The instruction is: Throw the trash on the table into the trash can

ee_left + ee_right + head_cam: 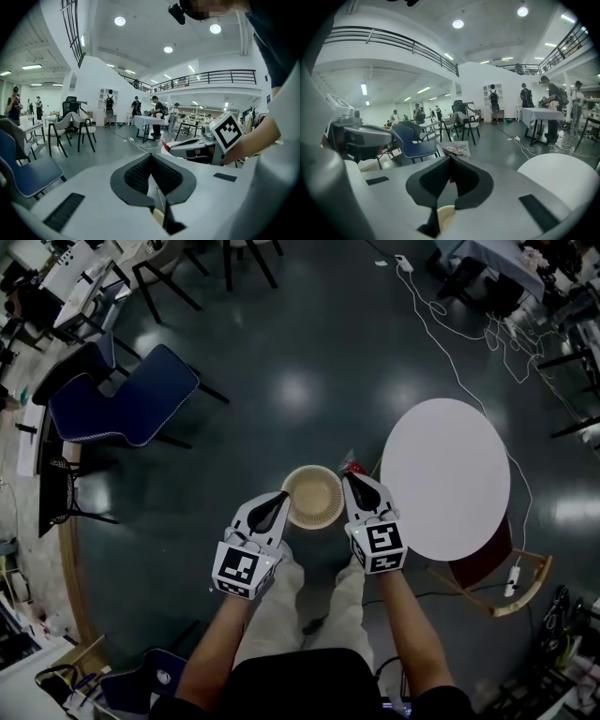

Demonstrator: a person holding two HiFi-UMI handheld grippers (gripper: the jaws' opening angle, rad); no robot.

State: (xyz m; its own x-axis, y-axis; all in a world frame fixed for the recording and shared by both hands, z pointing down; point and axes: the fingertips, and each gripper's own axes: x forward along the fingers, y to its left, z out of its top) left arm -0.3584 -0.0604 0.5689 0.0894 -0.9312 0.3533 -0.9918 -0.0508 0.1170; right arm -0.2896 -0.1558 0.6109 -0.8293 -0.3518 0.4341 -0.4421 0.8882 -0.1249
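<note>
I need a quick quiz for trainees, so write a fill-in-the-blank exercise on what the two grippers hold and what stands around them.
1. In the head view the paper bowl hangs between the left gripper and the right gripper, to the ____ of the white table.
2. The crinkled wrapper sticks out past the tips of the ____ gripper.
3. The table's top is ____ in shape.
4. The chair has a ____ seat.
Missing words: left; right; round; blue.

Blue chair (131,399) upper left; white cable (441,334) snaking across floor.
</note>
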